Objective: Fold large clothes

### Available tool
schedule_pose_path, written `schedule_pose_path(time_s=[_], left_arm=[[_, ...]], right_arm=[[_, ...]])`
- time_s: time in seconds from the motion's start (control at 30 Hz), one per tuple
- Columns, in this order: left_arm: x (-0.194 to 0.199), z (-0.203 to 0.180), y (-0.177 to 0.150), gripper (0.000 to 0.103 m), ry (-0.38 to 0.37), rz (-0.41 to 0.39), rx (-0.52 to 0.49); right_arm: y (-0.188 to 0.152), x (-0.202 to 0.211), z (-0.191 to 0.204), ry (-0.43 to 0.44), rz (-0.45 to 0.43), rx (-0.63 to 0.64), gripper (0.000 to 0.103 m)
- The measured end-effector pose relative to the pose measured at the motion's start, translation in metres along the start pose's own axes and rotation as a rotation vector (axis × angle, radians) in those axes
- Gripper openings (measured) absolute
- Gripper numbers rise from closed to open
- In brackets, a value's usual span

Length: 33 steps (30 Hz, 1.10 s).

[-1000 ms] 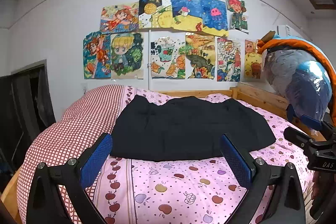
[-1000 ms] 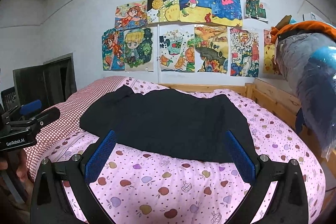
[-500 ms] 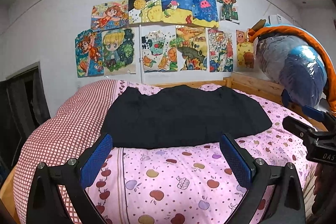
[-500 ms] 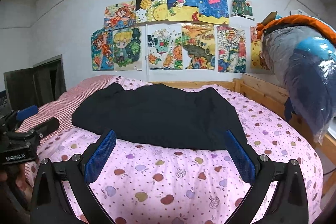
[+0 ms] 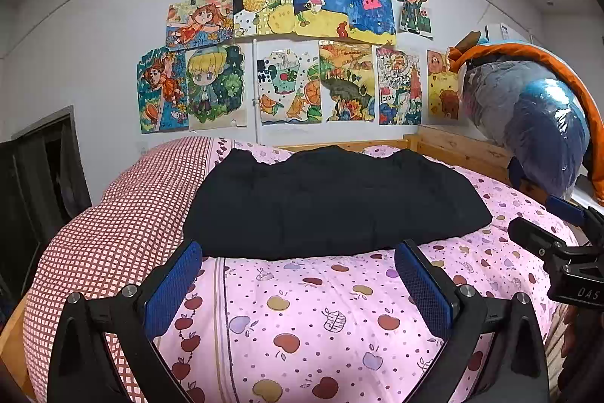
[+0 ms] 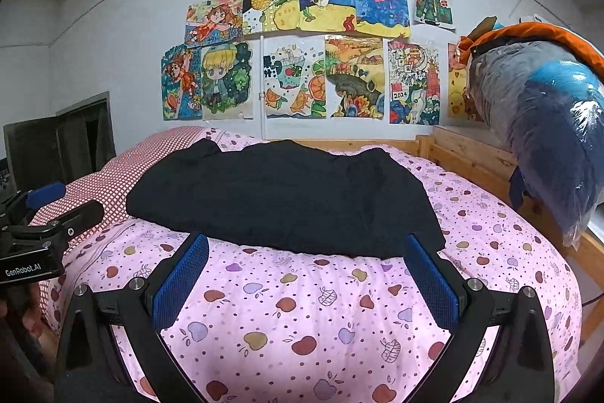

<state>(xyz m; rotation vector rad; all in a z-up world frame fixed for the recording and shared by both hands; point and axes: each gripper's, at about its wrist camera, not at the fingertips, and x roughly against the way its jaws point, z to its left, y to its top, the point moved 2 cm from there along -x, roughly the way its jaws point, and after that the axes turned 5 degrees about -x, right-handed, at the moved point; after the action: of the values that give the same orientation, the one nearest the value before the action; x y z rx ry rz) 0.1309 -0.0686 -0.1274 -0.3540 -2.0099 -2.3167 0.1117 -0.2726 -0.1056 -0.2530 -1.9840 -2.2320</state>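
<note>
While both tongs are being held spread and empty above the near part of the bed, the scene is being read as follows.

Left tongs (image 5: 298,280): being held wide apart, nothing between the blue pads (image 5: 173,289); being hovered over the pink fruit-print quilt (image 5: 302,308), clear of the cloth.

Right tongs (image 6: 307,272): likewise being kept released and empty; being seen at the right edge of the left wrist view, just beside the left tongs.

Garment: a black garment (image 5: 332,203) is lying spread on the bed, just ahead of both tongs; its near hem is being seen between and slightly beyond the fingertips of each. In the right wrist view its near right corner (image 6: 426,240) is lying just past the right-hand pad.

Surroundings: a red checked cover (image 5: 124,225) is lying to the left of the left tongs; a wooden bed rail (image 6: 464,157) and a plastic-wrapped bundle (image 6: 547,123) are lying to the right of the right tongs.

Step in hand: judged to be the approach before the first fold; nothing is being gripped yet.

Next move: each of the tongs is probably needing to be brought forward and down onto a near corner of the hem, so that only the garment layer, not the quilt beneath, is being pinched.
</note>
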Motion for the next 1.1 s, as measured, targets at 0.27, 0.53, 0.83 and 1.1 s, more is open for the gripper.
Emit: schedule_pose_path(time_s=[0.27, 0.53, 0.83, 1.1], left_arm=[[0.0028, -0.0003, -0.0007, 0.103, -0.003, -0.007, -0.004], [0.0038, -0.0009, -0.0012, 0.103, -0.003, -0.007, -0.004], [0.0030, -0.0002, -0.0012, 0.103, -0.004, -0.009, -0.006], [0.0041, -0.0005, -0.0017, 0.103, -0.003, -0.009, -0.006]], right_arm=[[0.0004, -0.0008, -0.0006, 0.000, 0.000, 0.001, 0.101], [0.0004, -0.0007, -0.0001, 0.000, -0.001, 0.001, 0.101], [0.0007, -0.0005, -0.0009, 0.001, 0.000, 0.000, 0.101], [0.0005, 0.0001, -0.0004, 0.000, -0.001, 0.001, 0.101]])
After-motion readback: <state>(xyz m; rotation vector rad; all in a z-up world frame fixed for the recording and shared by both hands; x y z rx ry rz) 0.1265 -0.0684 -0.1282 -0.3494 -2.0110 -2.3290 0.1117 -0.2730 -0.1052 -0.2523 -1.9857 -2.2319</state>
